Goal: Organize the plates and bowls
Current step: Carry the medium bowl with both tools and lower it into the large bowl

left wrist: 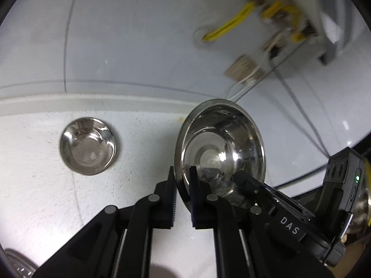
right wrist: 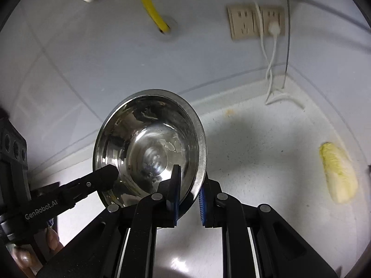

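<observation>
A large steel bowl (left wrist: 220, 143) hangs tilted in the air above the white counter (left wrist: 46, 185), held from both sides. My left gripper (left wrist: 183, 173) is shut on its left rim, one pad inside and one outside. My right gripper (right wrist: 190, 178) is shut on the opposite rim of the same bowl (right wrist: 148, 143). Each wrist view shows the other gripper's fingers (right wrist: 104, 173) reaching in at the bowl's edge. A smaller steel bowl (left wrist: 89, 146) sits upright on the counter to the left, apart from both grippers.
A pale napa cabbage half (right wrist: 338, 173) lies on the counter at the right. The tiled wall behind carries a power outlet (right wrist: 255, 20) with white cables hanging down and a yellow hose (right wrist: 153, 7). A raised lip (left wrist: 92, 104) edges the counter at the wall.
</observation>
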Action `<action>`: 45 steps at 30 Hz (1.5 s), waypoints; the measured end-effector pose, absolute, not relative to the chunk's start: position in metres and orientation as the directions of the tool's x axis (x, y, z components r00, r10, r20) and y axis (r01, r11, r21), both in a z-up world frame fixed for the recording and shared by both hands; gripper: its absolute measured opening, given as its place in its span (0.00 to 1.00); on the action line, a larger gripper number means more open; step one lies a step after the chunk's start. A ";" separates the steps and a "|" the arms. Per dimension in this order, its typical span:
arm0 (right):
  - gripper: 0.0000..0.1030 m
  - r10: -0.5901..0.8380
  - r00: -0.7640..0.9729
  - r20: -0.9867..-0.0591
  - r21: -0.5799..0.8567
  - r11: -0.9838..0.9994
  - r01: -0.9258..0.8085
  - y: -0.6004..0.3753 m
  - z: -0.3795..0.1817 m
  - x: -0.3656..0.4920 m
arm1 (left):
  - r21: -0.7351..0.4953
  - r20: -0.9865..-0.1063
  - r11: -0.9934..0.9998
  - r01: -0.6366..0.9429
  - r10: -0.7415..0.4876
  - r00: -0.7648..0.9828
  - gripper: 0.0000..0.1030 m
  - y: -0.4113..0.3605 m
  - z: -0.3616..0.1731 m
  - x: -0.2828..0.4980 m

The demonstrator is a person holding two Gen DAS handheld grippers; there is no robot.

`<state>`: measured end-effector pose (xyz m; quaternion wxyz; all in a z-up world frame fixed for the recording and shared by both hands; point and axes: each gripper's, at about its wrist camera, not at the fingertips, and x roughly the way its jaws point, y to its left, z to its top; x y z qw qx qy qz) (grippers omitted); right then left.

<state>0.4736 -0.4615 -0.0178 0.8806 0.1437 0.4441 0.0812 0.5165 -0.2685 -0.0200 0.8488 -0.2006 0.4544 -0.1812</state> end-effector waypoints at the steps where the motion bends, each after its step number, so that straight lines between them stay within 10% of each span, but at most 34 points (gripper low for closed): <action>1: 0.12 0.277 0.601 -0.750 0.332 0.943 -0.020 -0.460 -0.005 0.462 | -0.507 -0.690 0.851 0.136 -0.496 0.527 0.08 -0.266 -0.009 0.505; 16: 0.12 0.315 0.663 -0.679 0.307 0.942 -0.134 -0.417 0.074 0.299 | -0.551 -0.636 0.821 0.147 -0.528 0.562 0.08 -0.220 0.052 0.320; 31: 0.13 0.360 0.408 -0.839 0.348 0.931 -0.107 -0.395 -0.111 0.234 | -0.502 -0.802 0.863 -0.054 -0.441 0.403 0.08 -0.205 -0.149 0.245; 45: 0.13 0.351 0.307 -0.884 0.342 0.936 -0.083 -0.390 -0.167 0.244 | -0.458 -0.832 0.885 -0.082 -0.394 0.391 0.09 -0.212 -0.196 0.252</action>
